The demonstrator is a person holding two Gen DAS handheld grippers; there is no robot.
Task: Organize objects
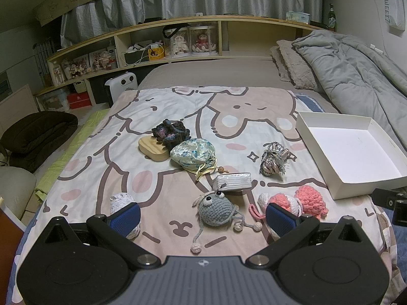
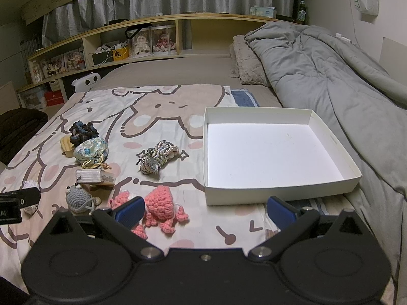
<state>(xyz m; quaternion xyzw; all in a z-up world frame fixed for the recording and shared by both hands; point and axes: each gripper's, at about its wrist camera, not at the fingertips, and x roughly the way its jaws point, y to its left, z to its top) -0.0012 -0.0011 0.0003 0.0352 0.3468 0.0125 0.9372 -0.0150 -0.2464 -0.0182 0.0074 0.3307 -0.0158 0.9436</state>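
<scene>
Both the left gripper (image 1: 203,217) and the right gripper (image 2: 205,212) hover over the bed (image 2: 178,231) with jaws wide and empty. The white box (image 2: 279,193) sits empty on the right; a grey crochet toy (image 1: 215,209), pink crochet toy (image 2: 160,202) and drawstring pouch (image 1: 192,153) lie left of it.

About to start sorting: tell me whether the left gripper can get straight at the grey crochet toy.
Probably yes. The left gripper is open, and the grey crochet toy lies on the blanket just ahead, framed between its fingers, with nothing on top. The silver packet sits just behind it.
</scene>
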